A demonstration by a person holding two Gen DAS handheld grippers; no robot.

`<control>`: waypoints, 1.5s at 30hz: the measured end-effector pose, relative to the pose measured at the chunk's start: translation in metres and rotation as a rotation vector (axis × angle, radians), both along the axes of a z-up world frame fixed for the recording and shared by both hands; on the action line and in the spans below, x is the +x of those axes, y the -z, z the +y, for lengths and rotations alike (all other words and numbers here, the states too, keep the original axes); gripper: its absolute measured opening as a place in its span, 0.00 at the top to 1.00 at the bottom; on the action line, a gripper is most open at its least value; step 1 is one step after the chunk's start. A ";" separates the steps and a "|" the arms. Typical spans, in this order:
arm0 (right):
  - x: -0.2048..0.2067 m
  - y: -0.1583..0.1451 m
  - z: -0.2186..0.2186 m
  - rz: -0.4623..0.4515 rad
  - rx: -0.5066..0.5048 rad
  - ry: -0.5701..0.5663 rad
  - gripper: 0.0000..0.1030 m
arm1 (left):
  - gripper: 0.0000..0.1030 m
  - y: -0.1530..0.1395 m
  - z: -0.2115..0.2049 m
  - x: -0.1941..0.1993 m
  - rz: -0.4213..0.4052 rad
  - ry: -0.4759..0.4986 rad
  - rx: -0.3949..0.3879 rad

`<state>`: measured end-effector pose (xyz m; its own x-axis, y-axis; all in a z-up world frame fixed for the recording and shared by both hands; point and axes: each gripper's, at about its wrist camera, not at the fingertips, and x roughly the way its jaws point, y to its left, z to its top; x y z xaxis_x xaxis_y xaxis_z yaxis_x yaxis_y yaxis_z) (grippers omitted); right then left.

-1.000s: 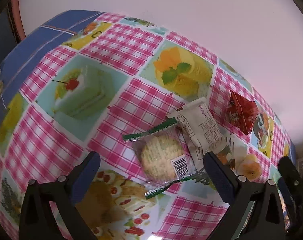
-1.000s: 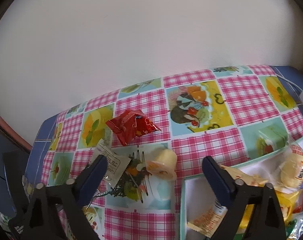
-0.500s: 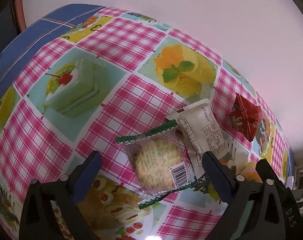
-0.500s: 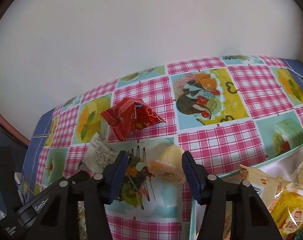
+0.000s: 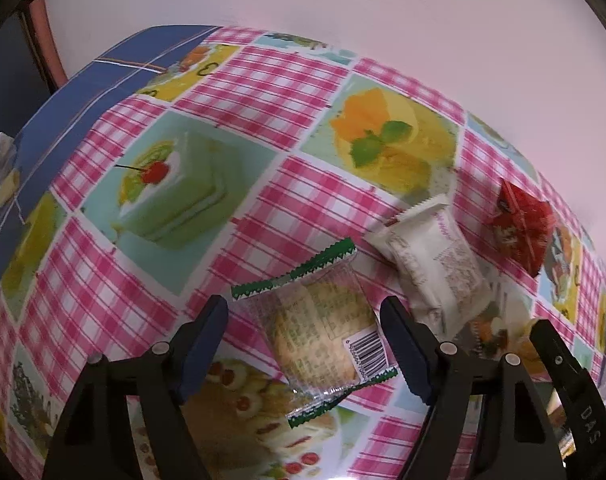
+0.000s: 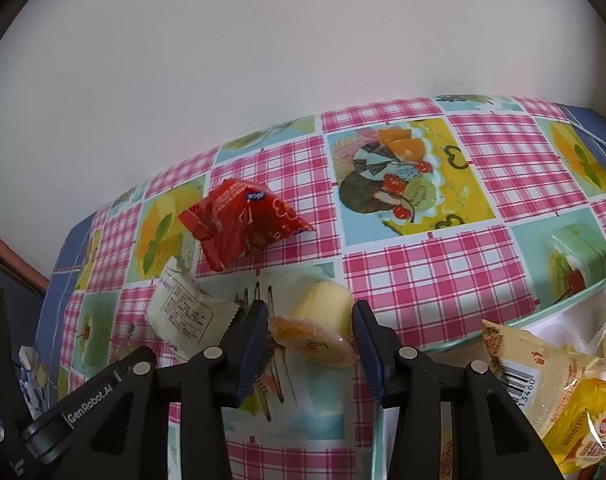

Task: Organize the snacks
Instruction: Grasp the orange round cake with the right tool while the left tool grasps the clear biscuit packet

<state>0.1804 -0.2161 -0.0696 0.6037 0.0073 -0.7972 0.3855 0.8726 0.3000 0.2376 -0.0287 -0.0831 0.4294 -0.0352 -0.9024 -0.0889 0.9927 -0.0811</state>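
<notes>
Both grippers have just been closing around separate snacks on the checked tablecloth [image 5: 263, 80]. On the left, the left gripper [image 5: 303, 344] stands partly open, its jaws astride the clear-wrapped biscuit [image 5: 319, 328] but apparently not yet pressing it. That packet looks light, crinkly and slippery, and the biscuit brittle; the flat sides suit a gentle hold. Beside it lie a white packet [image 5: 435, 264] and a red packet [image 5: 519, 224]. On the right, the right gripper [image 6: 309, 330] has narrowed onto the toppled jelly cup [image 6: 319, 324]; whether the pads already press is unclear. Its body seems stiff yet smooth, best held across the middle. Both grippers tilt steeply downward. A tray [image 6: 551, 312] of snacks lies at far right.
</notes>
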 end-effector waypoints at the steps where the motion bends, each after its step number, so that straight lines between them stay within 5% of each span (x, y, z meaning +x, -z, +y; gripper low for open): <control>1: 0.001 0.000 0.002 0.001 -0.002 -0.008 0.55 | 0.23 0.000 0.002 0.000 0.000 -0.007 0.005; 11: 0.003 0.002 0.009 0.016 -0.047 -0.029 0.55 | 0.23 0.004 0.008 -0.004 0.002 0.011 0.092; 34: 0.015 0.013 0.050 0.115 -0.304 -0.094 0.54 | 0.24 0.003 0.003 -0.009 -0.007 0.039 0.096; 45: 0.012 0.010 0.049 0.110 -0.292 -0.096 0.54 | 0.42 -0.002 0.001 -0.012 -0.017 0.066 0.063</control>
<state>0.1927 -0.1670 -0.0793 0.5216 -0.1784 -0.8343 0.3139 0.9494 -0.0068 0.2259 -0.0274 -0.0810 0.4430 -0.0078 -0.8965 -0.0220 0.9996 -0.0195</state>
